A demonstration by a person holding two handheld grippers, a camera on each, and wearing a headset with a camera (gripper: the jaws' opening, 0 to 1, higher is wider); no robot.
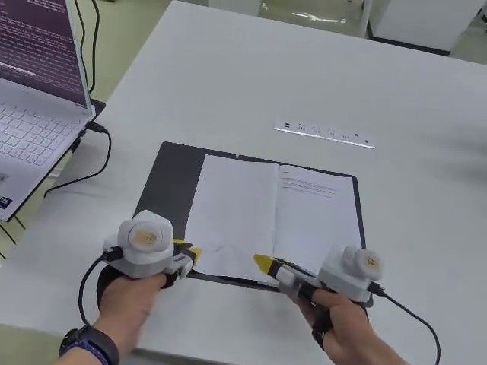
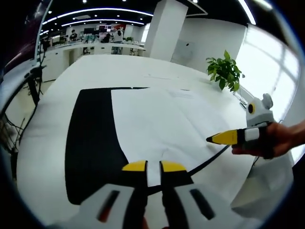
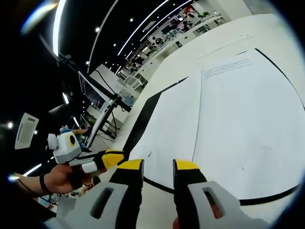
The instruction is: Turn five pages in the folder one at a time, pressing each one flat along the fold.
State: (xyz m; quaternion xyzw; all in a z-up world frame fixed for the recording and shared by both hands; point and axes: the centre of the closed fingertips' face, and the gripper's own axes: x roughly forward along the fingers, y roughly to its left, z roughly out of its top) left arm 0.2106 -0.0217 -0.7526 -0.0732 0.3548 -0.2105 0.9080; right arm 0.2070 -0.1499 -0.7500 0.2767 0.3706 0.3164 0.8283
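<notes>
Open black folder [image 1: 171, 182] lying flat on a white table [image 1: 266, 68], its inner cover exposed at the left and white pages [image 1: 236, 213] spread over the middle and right. The right-hand page [image 1: 316, 217] carries a few printed lines near its top; the fold runs between the two leaves. The left gripper [image 1: 190, 252], held in the person's left hand [image 1: 129, 300], sits at the near left corner of the pages, its yellow tips over the folder's near edge. In the left gripper view its jaws stand a narrow gap apart with a white strip between them; whether that strip is a pinched page edge cannot be told. The right gripper [image 1: 262, 264], held in the right hand [image 1: 342, 319], points toward the near edge of the pages close to the fold. In the right gripper view its jaws are parted, grasping nothing, with page and folder border visible through the gap. The two grippers' tips are near each other but apart. A laptop [image 1: 34, 114] stands at the table's left edge; a recessed socket strip [image 1: 323, 133] lies beyond the folder.
</notes>
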